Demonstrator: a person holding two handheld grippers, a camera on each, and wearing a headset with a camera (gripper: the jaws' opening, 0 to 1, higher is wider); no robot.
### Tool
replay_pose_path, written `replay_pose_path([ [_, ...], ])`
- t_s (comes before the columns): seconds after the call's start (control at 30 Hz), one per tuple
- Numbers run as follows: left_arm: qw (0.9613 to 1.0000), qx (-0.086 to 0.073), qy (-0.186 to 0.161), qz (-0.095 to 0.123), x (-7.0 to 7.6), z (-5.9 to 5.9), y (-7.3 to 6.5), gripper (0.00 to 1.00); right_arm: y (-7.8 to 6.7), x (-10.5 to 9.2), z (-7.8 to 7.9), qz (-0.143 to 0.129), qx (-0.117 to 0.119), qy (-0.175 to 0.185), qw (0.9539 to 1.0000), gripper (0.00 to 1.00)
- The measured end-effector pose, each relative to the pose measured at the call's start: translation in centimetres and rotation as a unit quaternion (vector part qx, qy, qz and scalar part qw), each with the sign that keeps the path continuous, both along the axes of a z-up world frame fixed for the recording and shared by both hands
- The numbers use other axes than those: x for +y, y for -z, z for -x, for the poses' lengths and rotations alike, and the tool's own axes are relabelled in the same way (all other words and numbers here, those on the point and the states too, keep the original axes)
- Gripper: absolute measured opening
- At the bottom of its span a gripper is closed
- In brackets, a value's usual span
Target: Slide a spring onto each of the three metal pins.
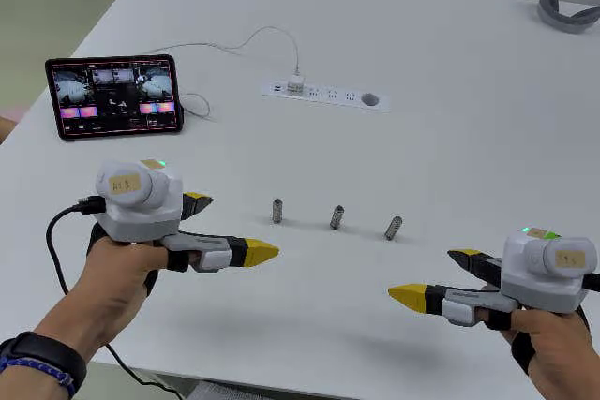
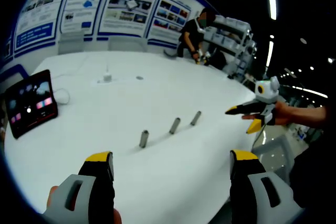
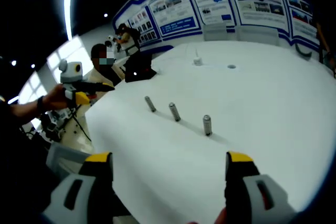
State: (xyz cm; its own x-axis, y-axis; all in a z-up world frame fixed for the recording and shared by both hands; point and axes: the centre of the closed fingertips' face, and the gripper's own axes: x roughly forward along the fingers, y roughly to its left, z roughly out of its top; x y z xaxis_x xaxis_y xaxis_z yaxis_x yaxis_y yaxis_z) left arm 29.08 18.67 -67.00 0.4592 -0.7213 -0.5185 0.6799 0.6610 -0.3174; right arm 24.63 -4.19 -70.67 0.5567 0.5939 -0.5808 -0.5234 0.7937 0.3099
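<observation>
Three short metal pins stand in a row on the white table (image 1: 441,138): left pin (image 1: 277,211), middle pin (image 1: 337,217), right pin (image 1: 394,228). Each looks ribbed, like a spring coiled around it. The right one leans a little. My left gripper (image 1: 236,226) hovers open just left of the row, nothing between its yellow-tipped fingers. My right gripper (image 1: 429,274) hangs open in front and to the right of the row. The left gripper view shows the pins (image 2: 175,125) ahead and the right gripper (image 2: 247,116) beyond. In the right gripper view the pins (image 3: 174,112) stand ahead.
A lit tablet (image 1: 114,96) leans at the back left, with a white cable running to a power strip (image 1: 326,95) behind the pins. A grey band-shaped object (image 1: 567,11) lies at the far right corner. A person (image 2: 194,35) stands beyond the table.
</observation>
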Motion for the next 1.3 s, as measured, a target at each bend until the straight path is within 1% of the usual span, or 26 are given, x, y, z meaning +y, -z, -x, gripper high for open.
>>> replay_pose_path([
  [0.23,1.0,0.001,-0.003,0.002,0.03,-0.03,0.02,0.94,-0.03,-0.08,0.17,0.0,0.001,0.0,1.0,0.9],
  [0.57,1.0,-0.002,-0.005,0.004,0.27,0.07,-0.11,0.94,0.07,0.16,0.34,0.0,0.003,-0.004,1.0,0.9],
  [0.77,1.0,0.001,-0.007,0.003,0.46,0.24,0.04,0.94,0.35,0.29,0.71,0.003,0.009,-0.007,0.9999,0.9],
  [0.87,1.0,0.0,-0.007,0.003,0.5,0.19,-0.02,0.94,0.21,0.31,0.61,-0.001,0.007,-0.004,1.0,0.9],
  [1.3,0.9999,-0.003,-0.009,0.004,0.37,0.12,-0.11,0.96,0.17,0.14,0.63,0.0,0.006,-0.004,1.0,0.9],
])
